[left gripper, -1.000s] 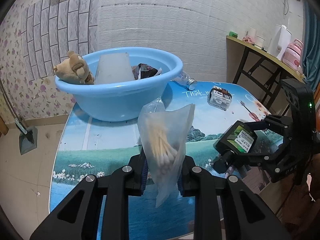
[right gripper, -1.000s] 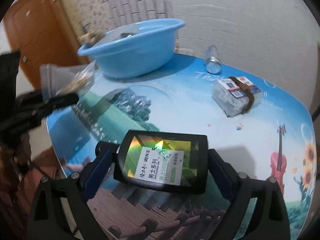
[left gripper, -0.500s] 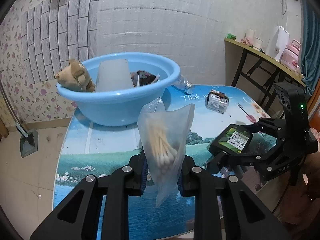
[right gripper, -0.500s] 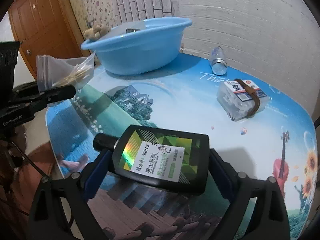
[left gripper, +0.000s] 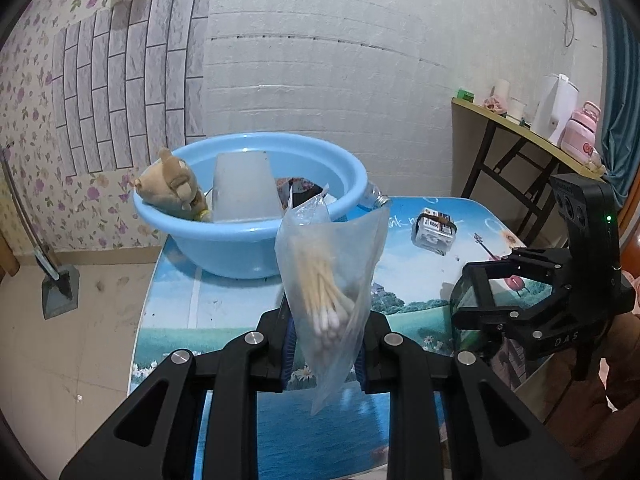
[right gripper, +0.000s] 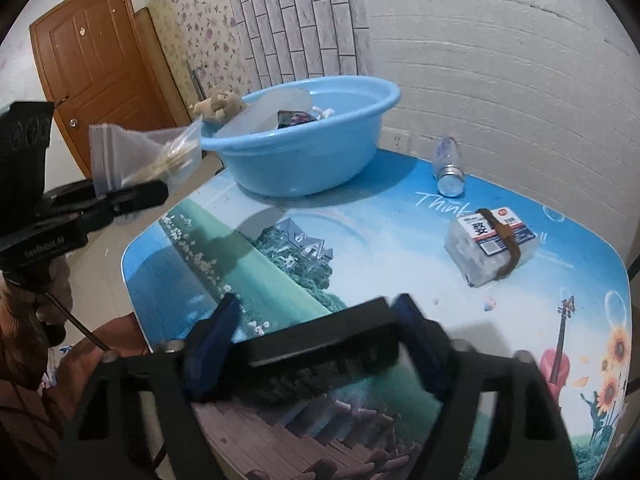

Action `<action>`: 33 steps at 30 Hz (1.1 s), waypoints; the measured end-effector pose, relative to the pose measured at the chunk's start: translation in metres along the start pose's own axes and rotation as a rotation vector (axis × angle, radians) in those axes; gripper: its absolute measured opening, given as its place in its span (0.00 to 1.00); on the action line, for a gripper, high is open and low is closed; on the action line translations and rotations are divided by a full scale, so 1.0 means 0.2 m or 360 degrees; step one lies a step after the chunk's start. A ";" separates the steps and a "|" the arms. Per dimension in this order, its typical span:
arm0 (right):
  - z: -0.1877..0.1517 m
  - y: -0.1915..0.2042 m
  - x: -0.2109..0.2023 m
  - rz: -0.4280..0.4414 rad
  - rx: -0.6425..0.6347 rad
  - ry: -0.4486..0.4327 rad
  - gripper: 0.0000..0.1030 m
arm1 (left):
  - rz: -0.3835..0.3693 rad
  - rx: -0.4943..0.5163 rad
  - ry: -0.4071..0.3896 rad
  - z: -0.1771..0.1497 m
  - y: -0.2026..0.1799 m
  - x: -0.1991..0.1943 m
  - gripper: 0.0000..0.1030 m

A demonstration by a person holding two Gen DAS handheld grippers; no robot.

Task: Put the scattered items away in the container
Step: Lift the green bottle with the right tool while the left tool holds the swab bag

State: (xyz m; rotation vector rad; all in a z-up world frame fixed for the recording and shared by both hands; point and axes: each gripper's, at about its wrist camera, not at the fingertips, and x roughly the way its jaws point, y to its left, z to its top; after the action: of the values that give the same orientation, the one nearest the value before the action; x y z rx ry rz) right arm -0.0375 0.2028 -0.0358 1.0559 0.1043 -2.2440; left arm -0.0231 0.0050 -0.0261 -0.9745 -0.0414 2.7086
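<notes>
Motion blur smears the black bottle [right gripper: 320, 344] between the right gripper [right gripper: 316, 340] jaws, which have just been closing onto it; the left gripper [left gripper: 324, 344] jaws pinch the cotton-swab bag [left gripper: 332, 280] short of the basin [left gripper: 256, 248].

I have the left gripper [left gripper: 324, 354] tilted downward, its two black fingers drawn close together and clamped on a bag [left gripper: 334, 280] that stands up between the blue pads. In the right wrist view it reaches in from the left edge, level, with my left hand [right gripper: 44, 300] wrapped around its handle below. My right gripper [right gripper: 316, 344] also points down at a slant. Its jaws have just been closing and now pinch a black bottle [right gripper: 320, 344] held crosswise between the blue pads, though that view is blurred.
</notes>
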 end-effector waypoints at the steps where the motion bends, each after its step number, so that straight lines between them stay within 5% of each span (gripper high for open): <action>1: -0.01 0.00 0.01 0.0000 0.0000 0.0008 0.74 | 0.0000 -0.0001 0.0007 -0.01 0.00 0.01 0.21; 8: -0.04 0.03 0.06 -0.0023 -0.0062 0.0086 0.82 | -0.0006 0.0002 0.0032 -0.02 0.00 0.03 0.21; 17: -0.09 -0.04 0.12 -0.0042 0.0113 0.0167 0.82 | -0.0003 -0.0006 0.0046 -0.03 0.00 0.04 0.21; 25: -0.09 -0.05 0.04 -0.0285 0.0119 0.0167 0.82 | 0.0003 -0.0005 0.0046 -0.04 0.00 0.03 0.21; 33: -0.20 0.00 0.03 -0.0365 0.0154 0.0211 0.83 | 0.0000 -0.0009 0.0054 -0.06 -0.01 0.04 0.21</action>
State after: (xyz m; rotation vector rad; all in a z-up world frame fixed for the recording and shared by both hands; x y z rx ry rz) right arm -0.0143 0.2126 -0.0665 1.3022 0.1827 -2.4006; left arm -0.0201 0.0086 -0.0399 -1.0216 -0.0424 2.6924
